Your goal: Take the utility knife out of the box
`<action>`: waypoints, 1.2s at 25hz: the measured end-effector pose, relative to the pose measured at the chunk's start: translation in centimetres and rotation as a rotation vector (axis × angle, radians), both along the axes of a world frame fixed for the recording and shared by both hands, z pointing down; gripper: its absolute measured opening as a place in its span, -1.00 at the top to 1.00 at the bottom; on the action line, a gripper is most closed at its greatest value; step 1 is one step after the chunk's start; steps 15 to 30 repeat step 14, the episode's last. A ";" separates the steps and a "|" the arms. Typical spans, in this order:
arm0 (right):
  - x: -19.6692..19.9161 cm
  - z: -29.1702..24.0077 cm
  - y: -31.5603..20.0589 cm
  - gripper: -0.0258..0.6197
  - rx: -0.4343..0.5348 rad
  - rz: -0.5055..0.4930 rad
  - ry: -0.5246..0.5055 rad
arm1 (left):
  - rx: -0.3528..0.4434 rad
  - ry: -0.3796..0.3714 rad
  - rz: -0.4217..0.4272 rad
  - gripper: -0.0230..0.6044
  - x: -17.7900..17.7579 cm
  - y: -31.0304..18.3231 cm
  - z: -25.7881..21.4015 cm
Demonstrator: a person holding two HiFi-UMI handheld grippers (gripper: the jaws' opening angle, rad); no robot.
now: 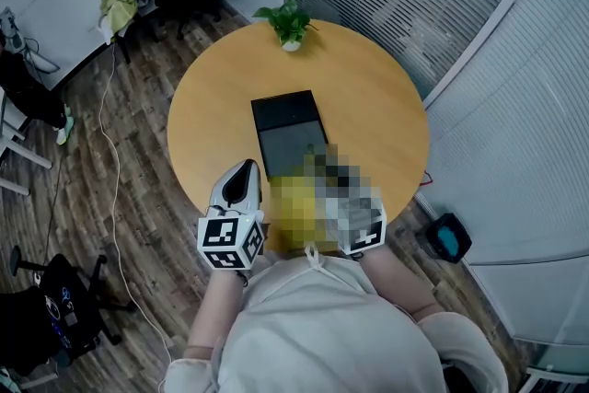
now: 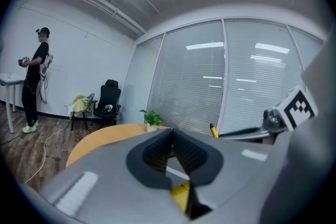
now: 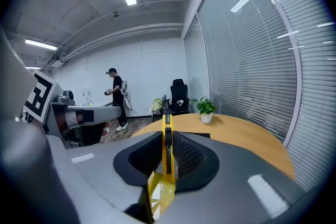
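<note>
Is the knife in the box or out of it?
Out. The right gripper is clamped on the knife, held up apart from the box on the table.

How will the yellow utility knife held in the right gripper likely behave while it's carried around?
The utility knife is probably stiff: it stands straight, edge-on, between the fingers of the right gripper, with no sag. Its body is slim, so it is likely light. Its tip sticks out past the fingers, so a bump might pivot it.
</note>
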State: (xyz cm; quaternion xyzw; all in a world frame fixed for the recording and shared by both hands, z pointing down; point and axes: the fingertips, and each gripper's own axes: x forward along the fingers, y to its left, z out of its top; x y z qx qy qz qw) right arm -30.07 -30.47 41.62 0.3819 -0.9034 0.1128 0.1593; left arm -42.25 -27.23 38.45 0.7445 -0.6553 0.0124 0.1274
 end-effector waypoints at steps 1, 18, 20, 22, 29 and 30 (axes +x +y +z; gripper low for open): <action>0.0 0.0 0.0 0.73 -0.001 0.003 0.000 | 0.000 0.001 0.003 0.91 0.1 0.0 0.0; 0.5 0.9 0.1 0.73 -0.034 0.015 0.015 | -0.008 0.008 0.012 0.91 0.7 0.3 0.2; 0.5 0.9 0.1 0.73 -0.034 0.015 0.015 | -0.008 0.008 0.012 0.91 0.7 0.3 0.2; 0.5 0.9 0.1 0.73 -0.034 0.015 0.015 | -0.008 0.008 0.012 0.91 0.7 0.3 0.2; 0.5 0.9 0.1 0.73 -0.034 0.015 0.015 | -0.008 0.008 0.012 0.91 0.7 0.3 0.2; 0.5 0.9 0.1 0.73 -0.034 0.015 0.015 | -0.008 0.008 0.012 0.91 0.7 0.3 0.2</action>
